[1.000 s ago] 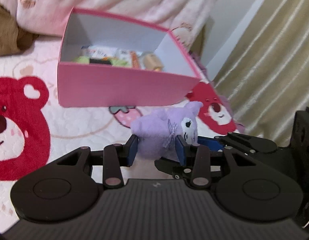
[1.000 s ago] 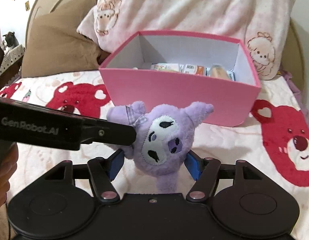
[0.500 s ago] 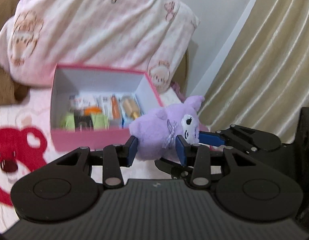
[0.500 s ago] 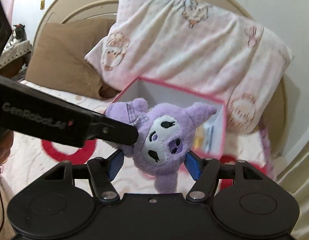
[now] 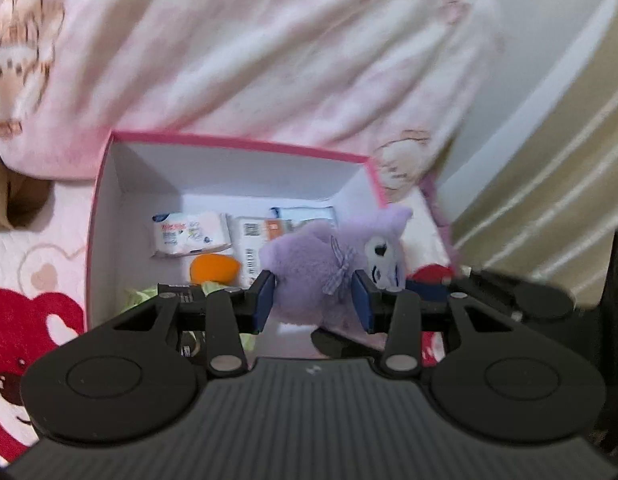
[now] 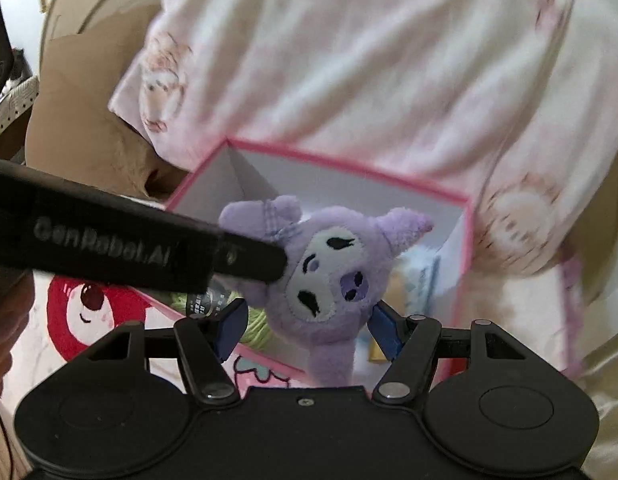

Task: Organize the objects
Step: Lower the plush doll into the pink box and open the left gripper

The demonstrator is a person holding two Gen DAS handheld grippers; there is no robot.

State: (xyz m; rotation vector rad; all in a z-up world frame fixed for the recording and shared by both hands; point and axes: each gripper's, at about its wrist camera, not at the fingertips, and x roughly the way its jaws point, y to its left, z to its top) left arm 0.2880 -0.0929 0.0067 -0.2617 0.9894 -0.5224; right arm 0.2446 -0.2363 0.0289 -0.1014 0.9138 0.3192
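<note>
- The left tongs [image 5: 313, 305] are clenched on the purple plush toy [image 5: 321, 276], their blue pads [image 5: 264, 300] pressing its body from both sides
- The right tongs [image 6: 307, 328] straddle the same plush toy [image 6: 329, 276] lower down; their blue pads sit close at either side of it, but I cannot tell whether they actually press it
- The toy hangs in the air above the open pink box [image 5: 93, 216], face toward the right wrist camera, one ear pointing right
- In the right wrist view the left tongs' black finger reaches in from the left and touches the toy's head
- Inside the box lie a white wipes packet [image 5: 191, 234], an orange object [image 5: 213, 269], a barcoded packet [image 5: 253, 240] and something green [image 5: 143, 295]
- The box rests on a bed sheet with red bears [image 5: 25, 332], just in front of a pink-and-white pillow [image 5: 249, 52]; a curtain [image 5: 557, 184] hangs at right
</note>
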